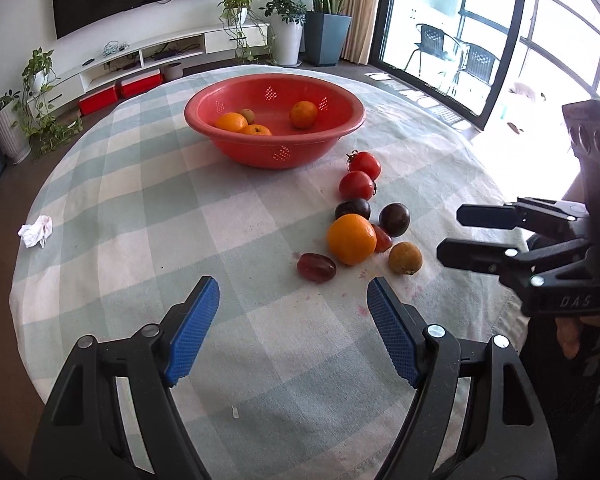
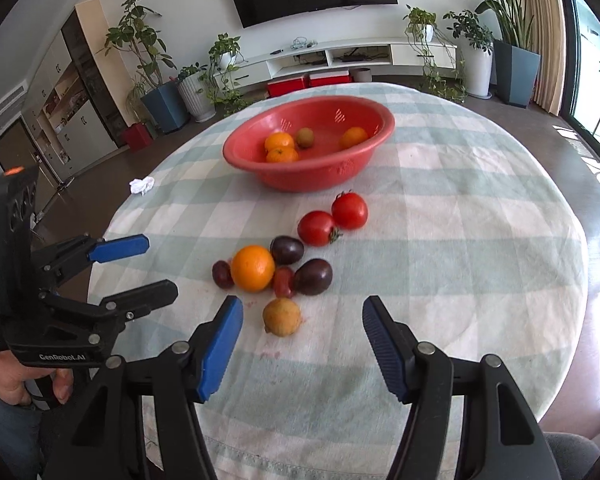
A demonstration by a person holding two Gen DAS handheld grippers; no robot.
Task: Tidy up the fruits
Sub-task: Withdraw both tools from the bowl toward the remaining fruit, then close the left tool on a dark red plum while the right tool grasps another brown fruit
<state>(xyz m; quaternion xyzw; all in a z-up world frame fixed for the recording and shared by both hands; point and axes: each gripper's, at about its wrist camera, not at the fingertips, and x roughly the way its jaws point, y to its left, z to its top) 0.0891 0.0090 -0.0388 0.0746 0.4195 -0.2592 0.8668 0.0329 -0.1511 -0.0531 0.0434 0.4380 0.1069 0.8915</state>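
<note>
A red bowl (image 1: 276, 152) (image 2: 312, 176) on the checked tablecloth holds three oranges (image 1: 231, 122) and a small greenish fruit (image 2: 305, 137). In front of it lie two tomatoes (image 1: 365, 165), two dark plums (image 1: 394, 219), a big orange (image 1: 351, 239) (image 2: 253, 268), two small dark-red fruits (image 1: 316, 267) and a yellow-brown fruit (image 1: 405, 258) (image 2: 281, 317). My left gripper (image 1: 292, 282) (image 2: 161, 266) is open and empty, short of the small red fruit. My right gripper (image 2: 302, 302) (image 1: 450, 234) is open too, with the yellow-brown fruit just ahead of its left finger.
A crumpled white tissue (image 1: 36, 231) lies near the table's left edge. The round table (image 2: 480, 240) drops off to the floor on all sides. Potted plants and a TV shelf stand beyond it. A hand (image 2: 24, 384) holds the left gripper's handle.
</note>
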